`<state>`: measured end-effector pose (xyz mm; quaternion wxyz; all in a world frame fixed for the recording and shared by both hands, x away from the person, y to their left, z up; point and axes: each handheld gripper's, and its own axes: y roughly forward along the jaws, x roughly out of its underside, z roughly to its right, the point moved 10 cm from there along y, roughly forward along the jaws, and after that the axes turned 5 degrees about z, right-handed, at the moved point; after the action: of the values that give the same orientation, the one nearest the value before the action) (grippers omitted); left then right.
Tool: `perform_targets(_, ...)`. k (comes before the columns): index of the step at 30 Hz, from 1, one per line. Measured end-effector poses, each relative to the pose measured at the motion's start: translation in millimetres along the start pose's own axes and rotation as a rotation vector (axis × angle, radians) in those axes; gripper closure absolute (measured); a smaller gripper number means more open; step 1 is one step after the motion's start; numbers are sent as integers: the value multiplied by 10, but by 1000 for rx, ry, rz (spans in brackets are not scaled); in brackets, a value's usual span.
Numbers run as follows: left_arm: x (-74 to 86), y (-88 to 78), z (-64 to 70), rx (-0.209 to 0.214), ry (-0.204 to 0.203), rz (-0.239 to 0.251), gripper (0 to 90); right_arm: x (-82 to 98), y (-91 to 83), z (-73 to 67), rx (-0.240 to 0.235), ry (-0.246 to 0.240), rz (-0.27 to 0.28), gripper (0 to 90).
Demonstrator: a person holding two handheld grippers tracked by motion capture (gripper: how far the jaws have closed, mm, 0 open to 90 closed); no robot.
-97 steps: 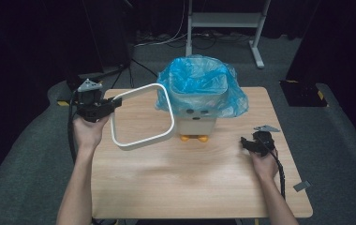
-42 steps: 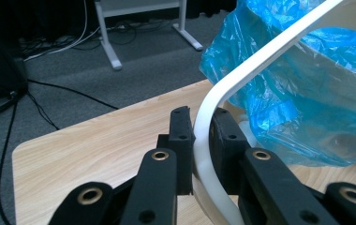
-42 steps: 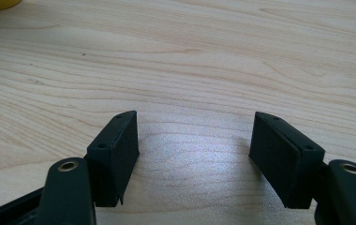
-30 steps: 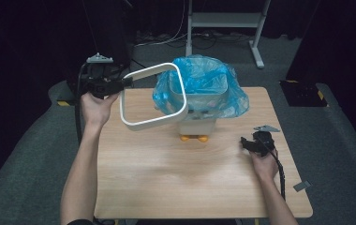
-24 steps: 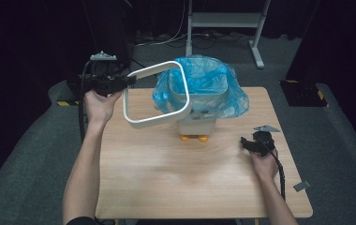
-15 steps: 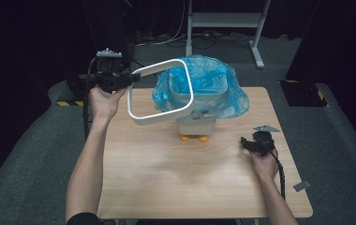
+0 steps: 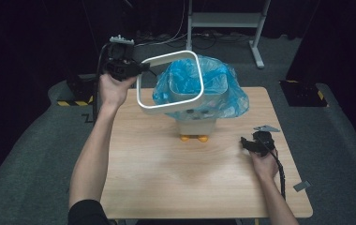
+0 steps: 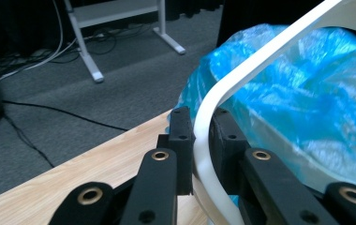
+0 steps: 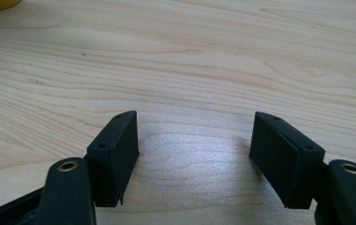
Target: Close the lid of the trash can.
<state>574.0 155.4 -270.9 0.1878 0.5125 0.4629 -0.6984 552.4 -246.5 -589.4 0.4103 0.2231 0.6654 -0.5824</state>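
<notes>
Left gripper [image 7: 141,69] pinching the white ring [image 7: 169,108] up over the bin [image 7: 196,123] with its blue bag [image 7: 227,93], right gripper [image 9: 192,154] wide, nothing inside, low over the wooden table [image 7: 166,168]

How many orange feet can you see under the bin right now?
2: the orange feet and sit side by side at the bin's near base; others behind may be hidden.

A light wooden bench [image 7: 166,178] stands on grey carpet [image 7: 35,154]. Behind it a white metal stand [image 7: 223,21] rises among loose cables [image 7: 166,38], with yellow-black hazard tape [image 7: 70,102] at left
</notes>
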Motion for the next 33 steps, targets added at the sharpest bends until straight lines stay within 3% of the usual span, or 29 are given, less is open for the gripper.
perform_targets(17, -57, 204, 26, 4, 1, -18, 804, -1, 0, -1, 1, -1, 0, 328)
perform_targets(28, -143, 401, 73, 1, 23, -42, 804, -2, -1, -18, -19, -15, 3, 355)
perform_targets(33, -144, 466, 53, 2, 15, -48, 804, 2, -14, -26, -33, -31, 5, 370)
